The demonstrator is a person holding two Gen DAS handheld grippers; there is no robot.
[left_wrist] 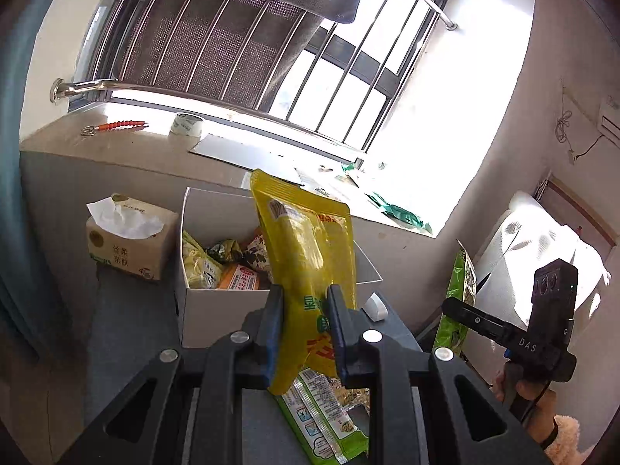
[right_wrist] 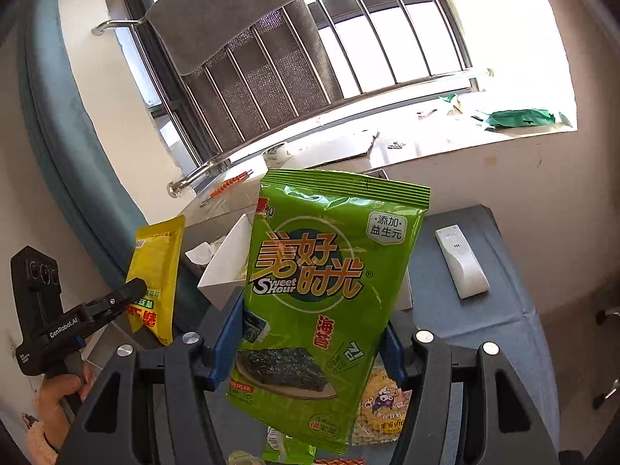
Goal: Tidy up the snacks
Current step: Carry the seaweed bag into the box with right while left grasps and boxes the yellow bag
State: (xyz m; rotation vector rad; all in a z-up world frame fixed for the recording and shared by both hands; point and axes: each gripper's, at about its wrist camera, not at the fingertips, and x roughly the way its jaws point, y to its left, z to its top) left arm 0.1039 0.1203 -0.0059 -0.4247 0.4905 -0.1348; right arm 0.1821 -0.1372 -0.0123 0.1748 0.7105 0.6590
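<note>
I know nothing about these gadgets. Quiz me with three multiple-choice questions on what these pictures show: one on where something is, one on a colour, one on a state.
1. Where does the tissue pack stand?
A. left of the white box
B. inside the white box
C. on the windowsill

2. What colour is the packet in the left tool?
A. red
B. yellow
C. blue

3. What state is the right tool in?
A. open and empty
B. lying on the table
C. shut on a seaweed packet

Answers:
1. A: in the left wrist view it sits beside the white box, to its left.
2. B: the left tool grips a yellow packet.
3. C: the right tool holds the green seaweed packet between its fingers.
</note>
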